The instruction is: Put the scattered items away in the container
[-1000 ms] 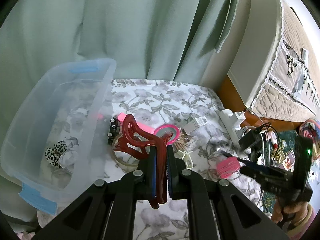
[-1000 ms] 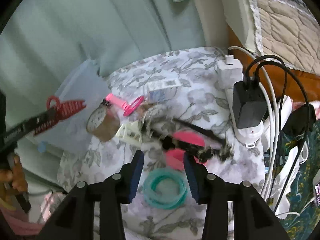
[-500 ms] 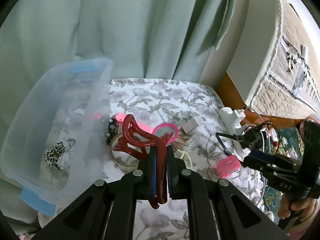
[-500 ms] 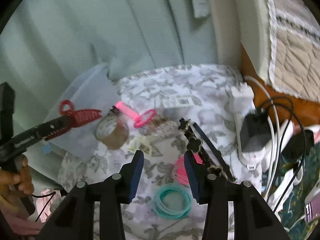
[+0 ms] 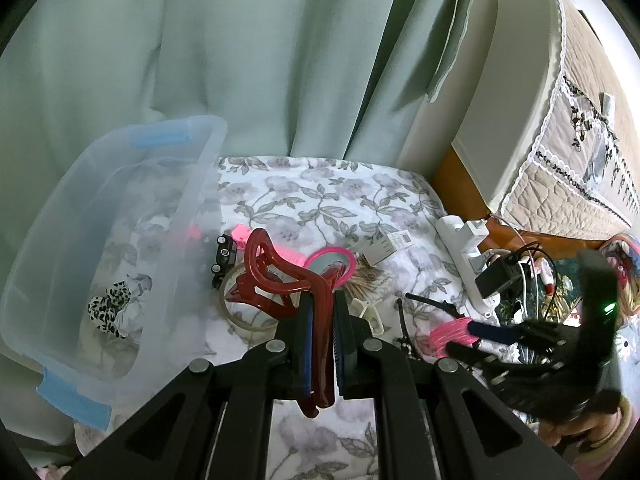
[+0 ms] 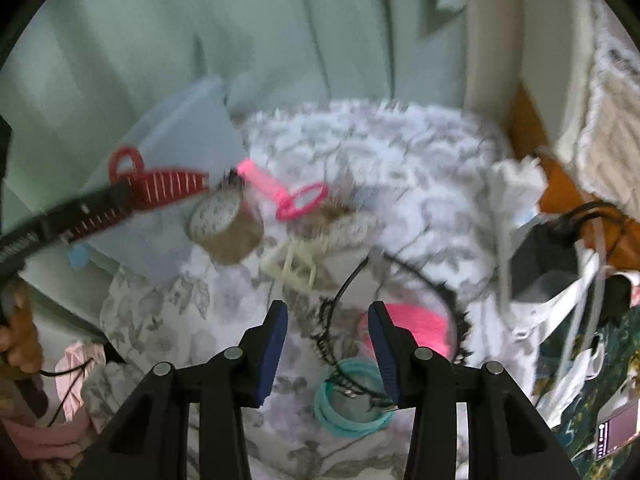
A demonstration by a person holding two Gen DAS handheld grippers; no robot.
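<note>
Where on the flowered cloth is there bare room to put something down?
The free patch of the flowered cloth lies at the back, between the clear plastic bin and the white power strip. The front is crowded: brown tape roll, round pink hand mirror, black headband, teal hair ties.

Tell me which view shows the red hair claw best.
Left wrist view: the red hair claw sits sharp and close, clamped in the left hand-held gripper. The right wrist view shows it small, blurred, from the side, teeth visible.
</note>
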